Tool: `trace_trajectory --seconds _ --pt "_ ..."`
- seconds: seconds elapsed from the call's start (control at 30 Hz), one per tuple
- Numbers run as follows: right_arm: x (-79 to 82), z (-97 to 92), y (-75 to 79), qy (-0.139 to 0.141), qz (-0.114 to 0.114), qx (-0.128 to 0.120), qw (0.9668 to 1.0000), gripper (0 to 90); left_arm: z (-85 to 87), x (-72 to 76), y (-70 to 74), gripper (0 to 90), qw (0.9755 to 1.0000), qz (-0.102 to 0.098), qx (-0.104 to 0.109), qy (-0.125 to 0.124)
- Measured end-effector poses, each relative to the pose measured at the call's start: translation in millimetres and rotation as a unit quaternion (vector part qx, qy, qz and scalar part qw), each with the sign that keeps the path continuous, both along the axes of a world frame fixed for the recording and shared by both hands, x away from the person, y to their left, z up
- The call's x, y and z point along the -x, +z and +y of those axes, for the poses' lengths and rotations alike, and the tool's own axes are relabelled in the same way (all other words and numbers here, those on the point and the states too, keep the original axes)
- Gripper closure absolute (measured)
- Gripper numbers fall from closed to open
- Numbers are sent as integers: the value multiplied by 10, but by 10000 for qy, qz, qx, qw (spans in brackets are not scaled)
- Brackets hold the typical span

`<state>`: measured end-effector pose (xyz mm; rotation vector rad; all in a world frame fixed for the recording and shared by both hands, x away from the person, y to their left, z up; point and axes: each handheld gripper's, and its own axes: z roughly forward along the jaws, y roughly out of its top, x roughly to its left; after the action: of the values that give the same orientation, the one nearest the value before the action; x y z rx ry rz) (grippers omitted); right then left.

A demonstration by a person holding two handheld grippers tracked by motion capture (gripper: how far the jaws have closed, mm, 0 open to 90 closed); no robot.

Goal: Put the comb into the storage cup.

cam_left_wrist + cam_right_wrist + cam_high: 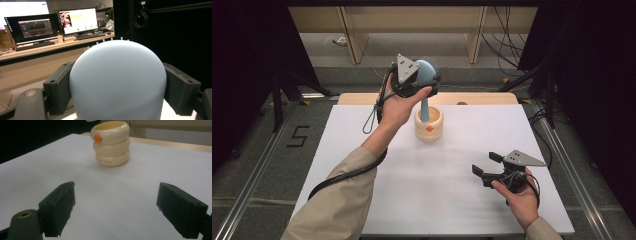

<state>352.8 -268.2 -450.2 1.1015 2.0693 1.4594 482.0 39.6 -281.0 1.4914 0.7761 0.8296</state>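
Currently the left gripper (pixel 424 80) is clamped on the round head of a pale blue, smooth plastic brush (pixel 426 75), bristles poking out behind, its handle reaching down into the cream ribbed three-ring holder (pixel 429 125) with an orange spot on the white table (pixel 362 150). Risk: the domed head could slip between the pads, or the handle drags and tips the holder. Right gripper (pixel 486 164) rests on the table, jaws apart, holding nothing.

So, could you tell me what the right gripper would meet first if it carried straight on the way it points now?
Most likely the cream ringed cup. The right gripper has open, empty jaws low over the white table, and the cup stands ahead, slightly left of centre. Nothing lies between, though depth is hard to judge.
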Motion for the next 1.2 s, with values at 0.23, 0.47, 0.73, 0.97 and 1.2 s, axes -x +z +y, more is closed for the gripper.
trace_trajectory --seconds 0.23,0.47,0.73,0.97,1.2 --pt "4 0 3 -1 2 16 10000 161 -16 -27 -13 194 10000 -3 0 -10" --pt "6 -2 7 -6 -22 -2 10000 161 -29 -47 -15 194 10000 -49 -14 -17" --pt "9 -15 14 -21 -23 -22 10000 161 -62 -66 -1 194 10000 -88 -31 -20" --pt "21 -32 26 -55 -37 -7 10000 161 -73 -84 -6 194 10000 -81 -47 -15" --pt "28 -45 29 -56 -60 -12 10000 161 -89 -112 -34 194 10000 -71 -49 -20"
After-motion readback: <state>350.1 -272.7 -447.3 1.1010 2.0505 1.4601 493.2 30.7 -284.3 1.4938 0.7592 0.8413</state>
